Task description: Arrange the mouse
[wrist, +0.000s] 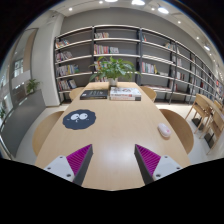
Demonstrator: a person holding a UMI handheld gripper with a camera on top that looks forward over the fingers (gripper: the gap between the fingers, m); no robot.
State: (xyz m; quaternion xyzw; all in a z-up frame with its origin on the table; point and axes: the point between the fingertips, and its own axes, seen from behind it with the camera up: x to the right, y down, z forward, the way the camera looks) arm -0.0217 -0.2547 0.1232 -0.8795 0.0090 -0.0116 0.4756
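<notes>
**Tongs open above the counter, mouse ahead and to the right**

The tongs (113, 160) stand wide apart, with a broad gap between the two magenta pads (79, 158). Nothing is held and nothing touches either finger; bare counter surface shows between them.

The pale wooden oval counter (115, 135) extends forward from the fingers. The small white rounded mouse (164, 130) lies on it ahead of the right finger and slightly outboard, near the counter's right edge and well apart from the tongs. The dark round mouse mat with a white printed figure (79, 119) lies ahead of the left finger, further in. The mouse and the mat are well apart, with open wood between them.

At the far end of the counter rest a dark flat item (94, 94) and a stack of books (125, 93), with a green potted plant (113, 68) behind them. Tall bookshelves (120, 50) line the back wall.
</notes>
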